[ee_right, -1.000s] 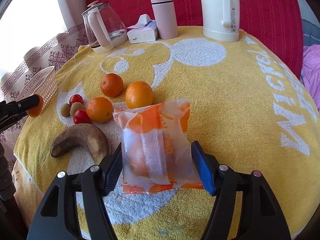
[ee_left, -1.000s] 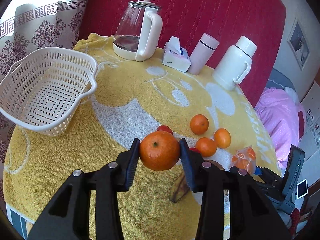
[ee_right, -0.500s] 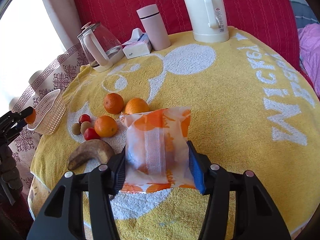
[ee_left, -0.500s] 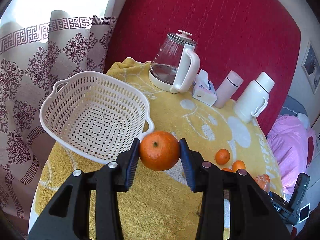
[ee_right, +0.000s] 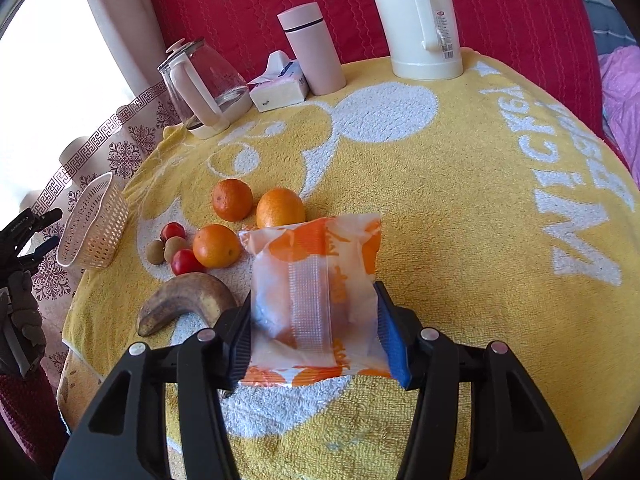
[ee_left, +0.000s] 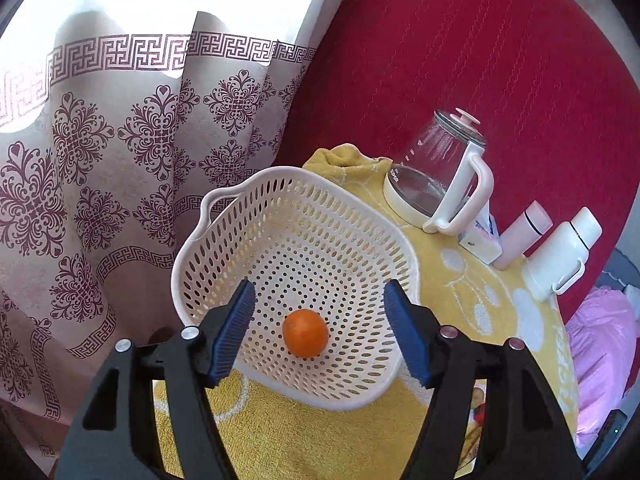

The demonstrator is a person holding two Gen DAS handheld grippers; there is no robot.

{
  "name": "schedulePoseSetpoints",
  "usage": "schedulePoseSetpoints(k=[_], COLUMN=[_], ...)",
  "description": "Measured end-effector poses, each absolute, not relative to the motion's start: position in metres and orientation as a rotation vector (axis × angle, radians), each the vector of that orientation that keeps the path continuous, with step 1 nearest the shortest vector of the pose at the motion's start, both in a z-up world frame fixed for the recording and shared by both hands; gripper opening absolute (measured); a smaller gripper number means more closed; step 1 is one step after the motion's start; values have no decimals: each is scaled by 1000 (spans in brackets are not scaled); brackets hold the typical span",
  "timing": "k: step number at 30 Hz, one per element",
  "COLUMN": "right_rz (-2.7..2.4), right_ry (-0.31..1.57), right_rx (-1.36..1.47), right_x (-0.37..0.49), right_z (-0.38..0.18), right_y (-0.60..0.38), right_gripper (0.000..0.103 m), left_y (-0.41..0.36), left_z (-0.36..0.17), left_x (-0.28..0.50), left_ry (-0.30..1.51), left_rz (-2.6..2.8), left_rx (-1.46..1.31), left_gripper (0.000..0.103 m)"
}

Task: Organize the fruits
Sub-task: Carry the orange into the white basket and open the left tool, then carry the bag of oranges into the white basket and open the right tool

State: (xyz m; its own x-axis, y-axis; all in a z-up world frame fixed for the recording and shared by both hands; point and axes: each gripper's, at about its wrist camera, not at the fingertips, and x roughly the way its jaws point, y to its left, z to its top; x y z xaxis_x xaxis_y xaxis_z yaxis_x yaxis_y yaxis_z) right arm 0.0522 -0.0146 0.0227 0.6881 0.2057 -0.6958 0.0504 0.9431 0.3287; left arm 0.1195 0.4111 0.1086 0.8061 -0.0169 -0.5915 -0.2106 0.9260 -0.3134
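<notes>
We are holding the left hand-held gripper (ee_left: 320,336) over the basket (ee_left: 248,200), its jaws spread wide and gripping nothing. An orange (ee_left: 305,333) is lying on the basket's perforated floor, toward the near wall, apart from both blue pads (ee_left: 236,332). The basket is sitting at the edge of the surface (ee_left: 500,320), the kettle (ee_left: 436,176) standing just behind it.

Our right hand-held gripper (ee_right: 314,332) is squeezing the packet (ee_right: 316,284), both pads pressing its sides. Beyond the packet, on the side toward the basket (ee_right: 94,230), three oranges (ee_right: 216,246) are lying close together, with small fruits (ee_right: 174,248) and a banana (ee_right: 184,300) beside them.
</notes>
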Motion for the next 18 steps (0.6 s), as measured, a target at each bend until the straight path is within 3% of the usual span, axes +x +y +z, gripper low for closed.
schedulePoseSetpoints(k=[6, 18], right_rz=[113, 240], right_ry=[798, 766], right_rx=[347, 371], right_x=[50, 79], right_z=[29, 76], right_y=[-12, 36], right_gripper=[54, 54], left_y=[411, 425], left_z=[125, 161], left_x=[111, 106], left_ry=[567, 482], left_rz=[124, 199], left_rx=[-354, -322], left_gripper=[94, 100])
